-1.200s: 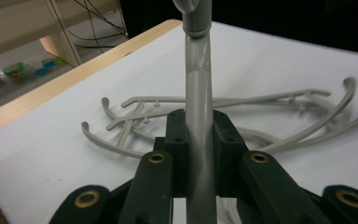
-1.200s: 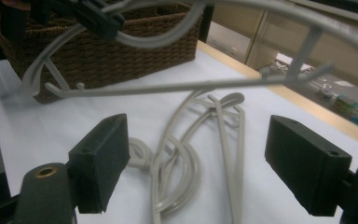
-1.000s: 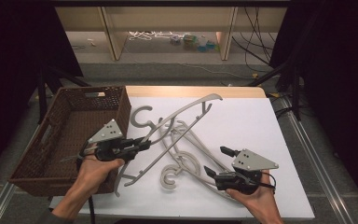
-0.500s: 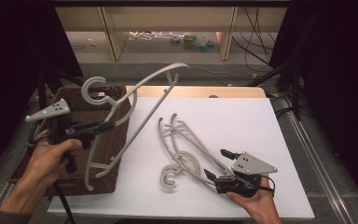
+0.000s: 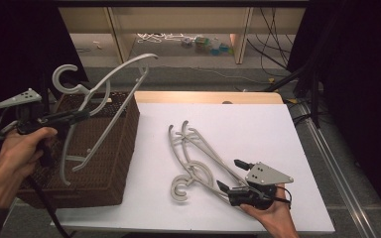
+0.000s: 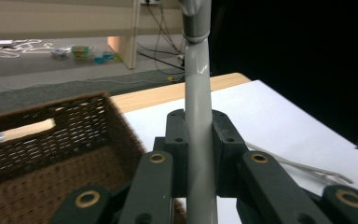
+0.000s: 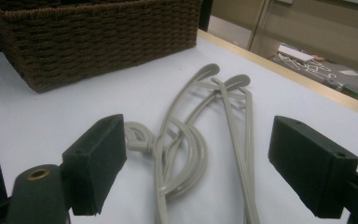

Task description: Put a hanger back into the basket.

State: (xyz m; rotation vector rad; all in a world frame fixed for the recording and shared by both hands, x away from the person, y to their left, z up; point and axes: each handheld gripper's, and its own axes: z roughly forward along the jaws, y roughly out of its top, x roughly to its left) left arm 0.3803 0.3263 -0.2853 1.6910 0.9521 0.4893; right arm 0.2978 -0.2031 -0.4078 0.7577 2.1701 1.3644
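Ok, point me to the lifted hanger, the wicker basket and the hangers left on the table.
lifted hanger (image 5: 110, 79), high view, on its upper curved arm.
wicker basket (image 5: 124, 144), high view, on its right side wall.
hangers on the table (image 5: 198, 171), high view, on the overlapping curved arms.

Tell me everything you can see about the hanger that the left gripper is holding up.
The raised hanger is pale grey and looks like smooth plastic, with an open C-shaped hook, two curved arms and a lower bar with a notched end. It hangs tilted in the air over the wicker basket, hook toward the upper left. The left gripper is shut on one arm; the left gripper view shows both pads pressing it. Nothing else visibly touches it.
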